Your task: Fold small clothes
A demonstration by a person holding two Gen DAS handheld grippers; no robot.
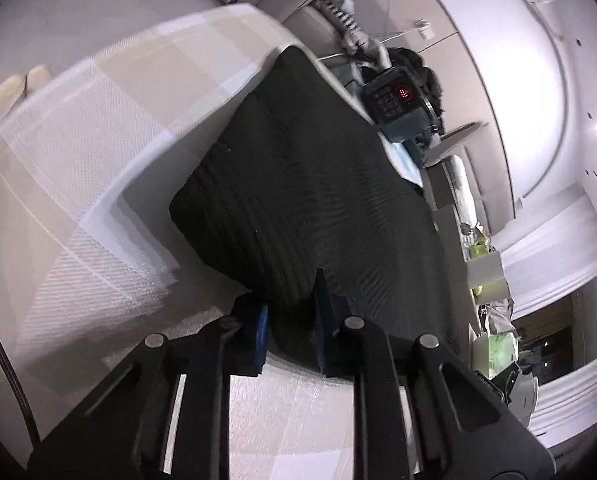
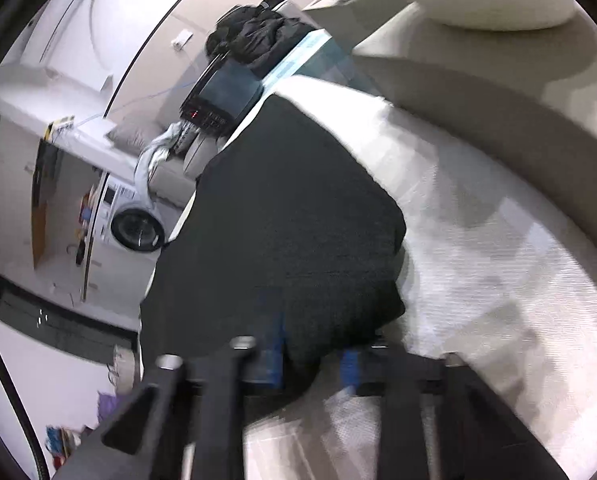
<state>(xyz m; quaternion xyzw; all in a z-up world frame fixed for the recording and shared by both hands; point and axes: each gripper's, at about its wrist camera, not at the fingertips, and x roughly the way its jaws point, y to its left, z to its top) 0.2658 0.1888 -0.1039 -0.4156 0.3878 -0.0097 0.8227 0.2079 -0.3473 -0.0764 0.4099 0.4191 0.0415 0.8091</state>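
While the black cloth (image 1: 310, 184) lies spread on the checked beige and white bedcover (image 1: 78, 152), you hold its near edge with both tools. Your left gripper (image 1: 290, 320) is clamped on a bunch of the dark cloth, with the blue pads (image 1: 263, 328) pressing it from both sides. Your right gripper (image 2: 314, 360) pinches another bit of the same edge between its blue pads. The far side of the cloth reaches the edge of the bed, near a dark box with small red lights (image 1: 398, 100). A white washing machine (image 2: 132, 220) stands far behind.
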